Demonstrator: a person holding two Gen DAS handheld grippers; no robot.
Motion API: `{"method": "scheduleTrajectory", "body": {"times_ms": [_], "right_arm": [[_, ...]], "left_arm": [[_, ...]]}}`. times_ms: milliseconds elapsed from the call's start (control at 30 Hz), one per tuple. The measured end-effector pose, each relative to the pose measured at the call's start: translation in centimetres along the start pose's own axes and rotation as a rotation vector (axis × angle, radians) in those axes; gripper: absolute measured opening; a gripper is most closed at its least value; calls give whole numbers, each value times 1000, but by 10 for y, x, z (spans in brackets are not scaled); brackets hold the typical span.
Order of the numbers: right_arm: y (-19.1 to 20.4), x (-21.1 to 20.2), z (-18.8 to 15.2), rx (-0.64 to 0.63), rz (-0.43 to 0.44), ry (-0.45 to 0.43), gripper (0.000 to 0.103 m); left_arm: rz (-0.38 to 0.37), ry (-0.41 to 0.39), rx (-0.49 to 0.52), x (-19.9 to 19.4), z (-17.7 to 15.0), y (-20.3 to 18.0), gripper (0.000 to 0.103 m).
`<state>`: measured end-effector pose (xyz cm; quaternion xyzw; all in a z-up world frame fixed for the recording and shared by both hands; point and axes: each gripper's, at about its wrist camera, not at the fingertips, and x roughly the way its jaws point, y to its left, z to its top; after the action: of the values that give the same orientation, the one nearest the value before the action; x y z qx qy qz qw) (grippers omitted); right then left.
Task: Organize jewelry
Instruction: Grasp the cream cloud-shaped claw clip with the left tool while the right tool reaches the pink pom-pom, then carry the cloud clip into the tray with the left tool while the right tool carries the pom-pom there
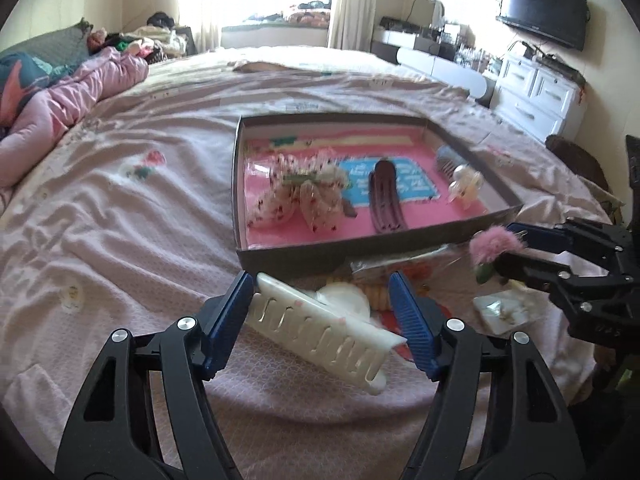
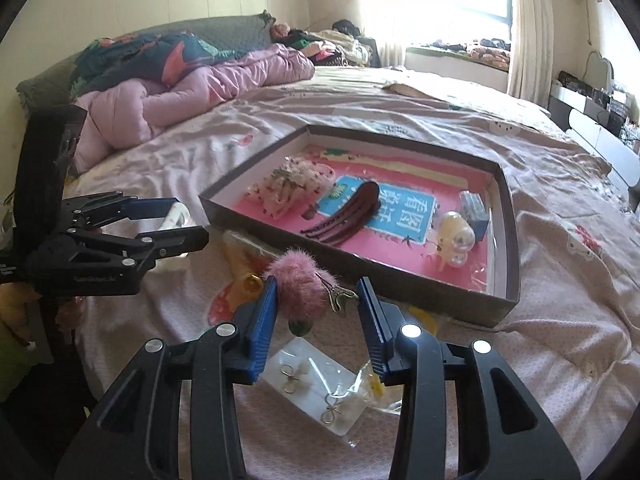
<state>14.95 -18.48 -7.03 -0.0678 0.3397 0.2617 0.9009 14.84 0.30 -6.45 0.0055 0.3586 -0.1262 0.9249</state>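
White plastic fills the left gripper: a long white comb clip, slotted along its side, lies tilted between the blue ribbed pads, one end against the left pad and the far end against the right one, so the jaws are clamped on it end to end. It hangs clear of the pale pink bedspread, just in front of the near wall of the shallow cardboard box.

In the right wrist view the right gripper holds a fluffy pink pom-pom hair clip; the fur presses against the left pad and a small metal clasp on its other side reaches the right pad (the contact there is hard to make out). A small green bead hangs under the fur. Below this gripper, on the bedspread, lies a clear packet of earrings with little wire hooks showing.

The box has a pink lining with a blue printed panel. Inside it, from left to right in the left wrist view, lie a gauzy spotted bow, a dark maroon banana clip across the blue panel, a pearl hair clip, and a small blue comb near the right wall. More small items sit on the bedspread between the box and the grippers, too blurred to name.

A rumpled pink quilt lies along the far left of the bed.
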Motion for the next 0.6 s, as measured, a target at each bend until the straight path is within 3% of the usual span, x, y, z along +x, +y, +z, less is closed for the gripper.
{"method": "scheduleTrajectory", "body": {"times_ms": [100,300,367,400,433,600], "right_arm": [[0,-5,2,5,0,-17,38],[-1,-6,1,2,-16,-14,38],[-2,-6,0,2,-21,-11,38],[-2,-6,0,5,-19,-12,38],[-2,-7,0,8,-16,-15,38],[-3,-9,2,12,-10,-25,38]], "left_arm": [[-5,-37,-18,-13,4,0,1],[-23,-5,-58,-6,6,10,1],[-28,16,-92,-5,2,18,13],[-19,20,-103,-7,0,22,40],[-20,23,-110,-9,-3,24,61],[-93,83,-142,-6,-15,28,74]]}}
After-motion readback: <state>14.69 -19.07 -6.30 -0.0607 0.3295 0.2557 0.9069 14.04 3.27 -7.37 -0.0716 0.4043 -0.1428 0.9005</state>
